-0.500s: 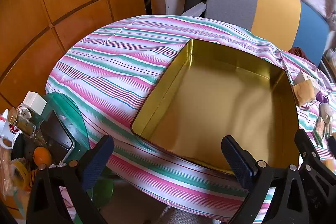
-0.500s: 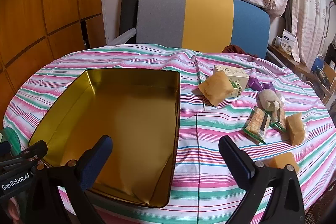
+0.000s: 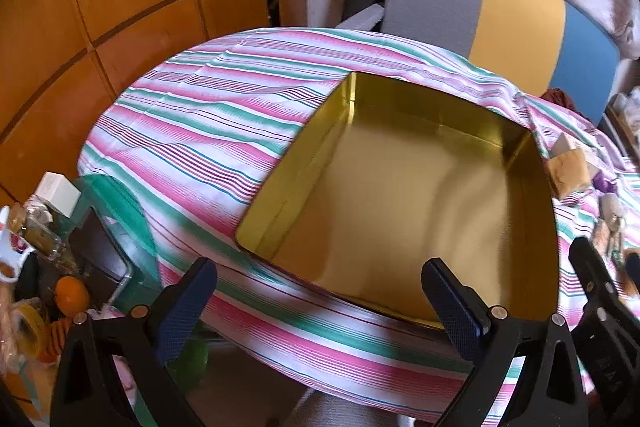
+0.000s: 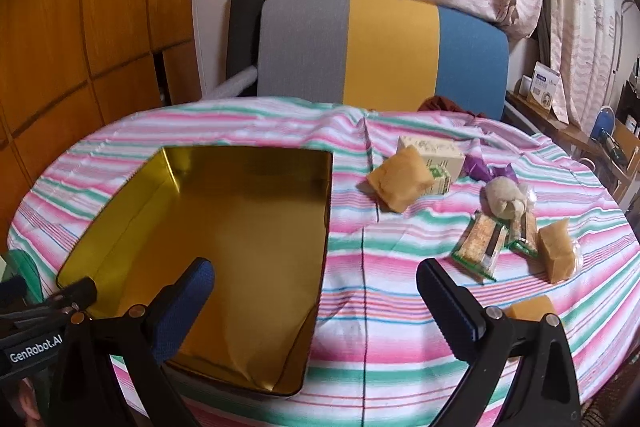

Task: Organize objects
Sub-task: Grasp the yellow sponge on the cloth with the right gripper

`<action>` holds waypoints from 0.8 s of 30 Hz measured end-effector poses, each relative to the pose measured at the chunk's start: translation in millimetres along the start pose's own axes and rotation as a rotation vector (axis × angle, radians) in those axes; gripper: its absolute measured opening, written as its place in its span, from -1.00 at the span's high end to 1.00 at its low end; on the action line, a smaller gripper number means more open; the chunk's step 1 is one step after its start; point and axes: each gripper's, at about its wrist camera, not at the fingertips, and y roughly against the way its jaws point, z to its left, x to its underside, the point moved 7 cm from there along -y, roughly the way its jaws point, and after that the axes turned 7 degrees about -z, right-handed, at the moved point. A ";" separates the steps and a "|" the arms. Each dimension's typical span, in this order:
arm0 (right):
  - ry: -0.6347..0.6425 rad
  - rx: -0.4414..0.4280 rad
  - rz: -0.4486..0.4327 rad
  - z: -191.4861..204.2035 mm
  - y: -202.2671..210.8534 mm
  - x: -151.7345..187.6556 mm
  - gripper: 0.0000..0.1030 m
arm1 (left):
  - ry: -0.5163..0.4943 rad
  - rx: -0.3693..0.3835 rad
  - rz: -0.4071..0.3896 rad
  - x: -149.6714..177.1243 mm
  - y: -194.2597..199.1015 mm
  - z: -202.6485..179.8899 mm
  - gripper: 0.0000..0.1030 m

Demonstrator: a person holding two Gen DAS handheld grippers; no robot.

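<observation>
An empty gold tin point(image 3: 404, 195) lies on the striped tablecloth point(image 3: 208, 131); it also shows in the right wrist view point(image 4: 224, 239). Right of the tin lie snacks: a tan packet point(image 4: 400, 183), a cream box point(image 4: 434, 157), a purple wrapper point(image 4: 478, 169), a beige bun point(image 4: 506, 199), green-edged cracker packs point(image 4: 480, 247), another tan packet point(image 4: 556, 255) and an orange one point(image 4: 530, 309). My left gripper point(image 3: 320, 303) is open and empty over the tin's near edge. My right gripper point(image 4: 314, 301) is open and empty over the tin's near right side.
A grey, yellow and blue chair point(image 4: 380, 47) stands behind the table. Wooden panels point(image 3: 100, 7) line the left wall. A cluttered green stool point(image 3: 100, 227) with an orange point(image 3: 71, 293) sits left of the table. Shelves point(image 4: 580, 115) stand at the right.
Both views have shifted slightly: the left now looks a little more to the right over the tin. Both grippers remain open. No object on the table has moved.
</observation>
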 end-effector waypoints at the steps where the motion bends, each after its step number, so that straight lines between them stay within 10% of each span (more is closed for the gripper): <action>1: -0.002 -0.008 -0.026 -4.2 3.3 -1.7 -1.00 | 0.004 0.020 -0.001 1.2 0.6 -2.8 -0.99; 14: -0.037 0.135 0.008 -108.8 6.2 36.1 -1.00 | -0.188 0.216 -0.163 29.2 34.0 -78.7 -1.00; 24: -0.101 0.231 0.021 -207.1 5.6 73.2 -0.89 | -0.264 0.409 -0.090 65.3 53.6 -134.3 -1.00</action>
